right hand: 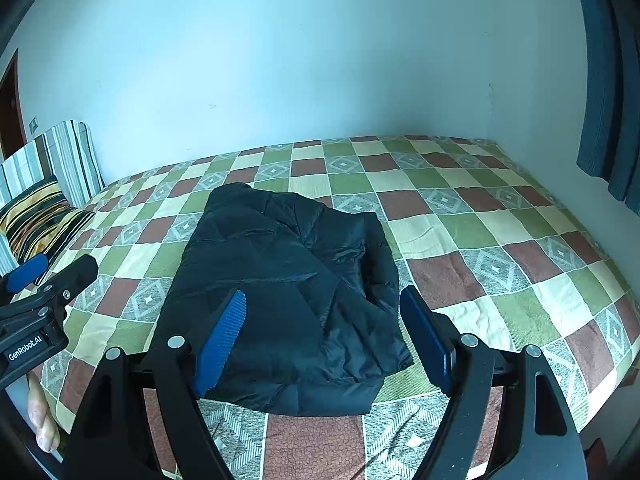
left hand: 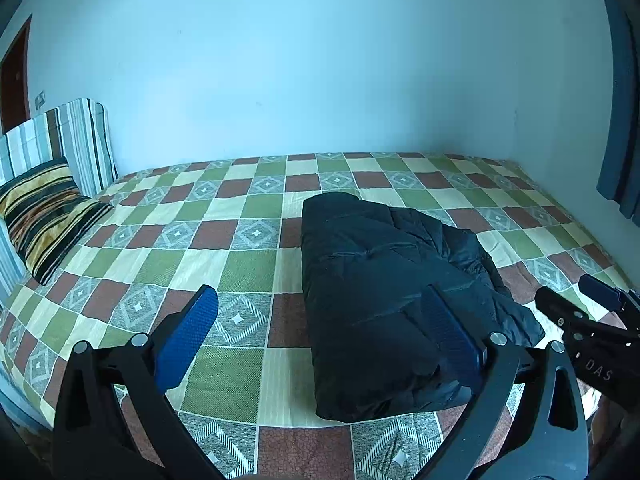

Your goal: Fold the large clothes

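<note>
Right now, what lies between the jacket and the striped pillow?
Only bare checked bedspread; nothing lies between the jacket and the pillow, as the left wrist view shows.

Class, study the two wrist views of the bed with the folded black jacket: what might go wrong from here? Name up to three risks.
1. The black quilted puffer jacket lies in a thick folded bundle; its padding may spring open.
2. Both the left gripper and the right gripper are open and hold nothing, so nothing pins the folds.
3. The bundle sits close to the near edge of the checked patchwork bedspread; a nudge might slide it off.
</note>
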The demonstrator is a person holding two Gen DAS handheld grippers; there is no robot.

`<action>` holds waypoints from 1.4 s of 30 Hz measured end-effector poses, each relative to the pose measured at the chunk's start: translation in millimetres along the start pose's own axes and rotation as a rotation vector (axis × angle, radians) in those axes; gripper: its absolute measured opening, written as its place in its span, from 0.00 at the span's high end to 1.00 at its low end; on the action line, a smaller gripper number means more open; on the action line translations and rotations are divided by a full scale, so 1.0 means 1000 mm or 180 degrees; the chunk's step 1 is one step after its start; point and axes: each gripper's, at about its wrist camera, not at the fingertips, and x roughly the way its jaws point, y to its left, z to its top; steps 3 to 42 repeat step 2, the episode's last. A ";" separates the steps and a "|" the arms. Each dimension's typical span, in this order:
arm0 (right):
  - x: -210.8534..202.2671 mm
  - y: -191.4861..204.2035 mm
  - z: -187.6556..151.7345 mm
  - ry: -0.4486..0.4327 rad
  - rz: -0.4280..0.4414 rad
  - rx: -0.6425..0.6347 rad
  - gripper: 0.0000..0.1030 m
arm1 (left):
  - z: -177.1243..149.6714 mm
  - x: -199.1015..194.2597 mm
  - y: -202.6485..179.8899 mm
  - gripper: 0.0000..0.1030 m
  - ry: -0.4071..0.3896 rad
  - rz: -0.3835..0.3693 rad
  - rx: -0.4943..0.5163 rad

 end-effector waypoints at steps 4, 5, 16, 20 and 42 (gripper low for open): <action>0.004 -0.006 0.000 0.0009 -0.0039 0.0025 0.24 | -0.001 0.006 0.006 0.02 0.0041 0.0020 -0.0020; 0.004 -0.006 0.000 0.0009 -0.0039 0.0025 0.24 | -0.001 0.006 0.006 0.02 0.0041 0.0020 -0.0020; 0.004 -0.006 0.000 0.0009 -0.0039 0.0025 0.24 | -0.001 0.006 0.006 0.02 0.0041 0.0020 -0.0020; 0.004 -0.006 0.000 0.0009 -0.0039 0.0025 0.24 | -0.001 0.006 0.006 0.02 0.0041 0.0020 -0.0020; 0.004 -0.006 0.000 0.0009 -0.0039 0.0025 0.24 | -0.001 0.006 0.006 0.02 0.0041 0.0020 -0.0020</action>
